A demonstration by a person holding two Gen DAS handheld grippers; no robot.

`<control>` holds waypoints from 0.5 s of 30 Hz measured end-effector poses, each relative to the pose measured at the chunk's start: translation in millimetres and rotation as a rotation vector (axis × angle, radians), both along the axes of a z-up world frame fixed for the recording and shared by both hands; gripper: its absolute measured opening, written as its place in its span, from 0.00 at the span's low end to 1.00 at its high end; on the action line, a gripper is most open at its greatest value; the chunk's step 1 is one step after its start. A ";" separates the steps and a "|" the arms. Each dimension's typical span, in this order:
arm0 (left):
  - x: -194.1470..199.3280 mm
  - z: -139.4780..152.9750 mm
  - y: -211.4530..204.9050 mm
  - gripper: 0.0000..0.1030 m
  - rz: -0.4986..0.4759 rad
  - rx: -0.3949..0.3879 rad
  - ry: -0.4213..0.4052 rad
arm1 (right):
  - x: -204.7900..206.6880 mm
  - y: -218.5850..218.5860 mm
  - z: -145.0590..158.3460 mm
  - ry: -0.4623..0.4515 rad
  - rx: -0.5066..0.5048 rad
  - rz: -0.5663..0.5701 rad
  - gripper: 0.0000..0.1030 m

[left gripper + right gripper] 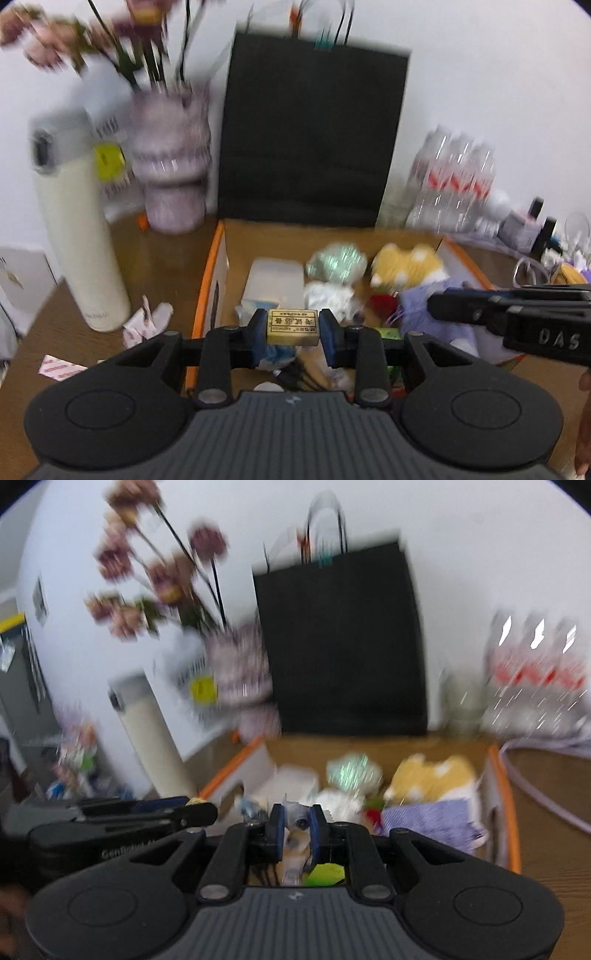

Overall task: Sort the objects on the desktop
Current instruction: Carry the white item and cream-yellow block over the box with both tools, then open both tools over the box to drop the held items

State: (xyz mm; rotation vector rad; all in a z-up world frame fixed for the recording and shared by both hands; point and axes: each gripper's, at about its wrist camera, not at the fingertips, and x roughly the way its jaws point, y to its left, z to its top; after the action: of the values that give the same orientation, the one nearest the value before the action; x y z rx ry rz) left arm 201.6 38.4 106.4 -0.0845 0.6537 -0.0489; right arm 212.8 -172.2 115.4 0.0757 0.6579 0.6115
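Observation:
My left gripper (292,328) is shut on a small tan eraser (292,320) with printed characters, held level between the blue pads over the near end of an orange-edged cardboard box (212,266). Inside the box lie a white plastic case (275,280), a green foil wrapper (338,262), a yellow plush toy (406,266) and purple cloth (417,306). My right gripper (297,827) hovers over the same box (504,797), jaws narrow, with a small pale and brown object (295,843) pinched between them; blur hides what it is. From the side, the right gripper (437,305) shows at the right.
A tall cream flask (81,243) stands left of the box, with a vase of pink flowers (171,166) behind it. A black paper bag (310,136) rises at the box's far end. Packed water bottles (454,177) sit far right. Crumpled wrappers (146,321) lie by the flask.

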 end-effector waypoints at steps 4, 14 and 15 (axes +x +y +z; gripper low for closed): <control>28.3 -6.3 4.9 0.30 -0.023 0.070 0.098 | 40.2 21.7 -11.4 0.197 -0.033 0.050 0.13; 39.3 -30.0 6.8 0.49 -0.148 0.057 0.319 | 60.1 32.6 -39.4 0.441 -0.016 0.087 0.49; 38.9 -30.5 7.4 0.55 -0.156 0.053 0.326 | 58.3 30.9 -35.3 0.419 -0.035 0.069 0.58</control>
State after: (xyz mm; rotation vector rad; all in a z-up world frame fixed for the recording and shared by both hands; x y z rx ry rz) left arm 240.5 45.8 76.0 0.0105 0.9865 -0.1707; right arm 271.1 -141.2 80.1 0.1514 1.0795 0.6564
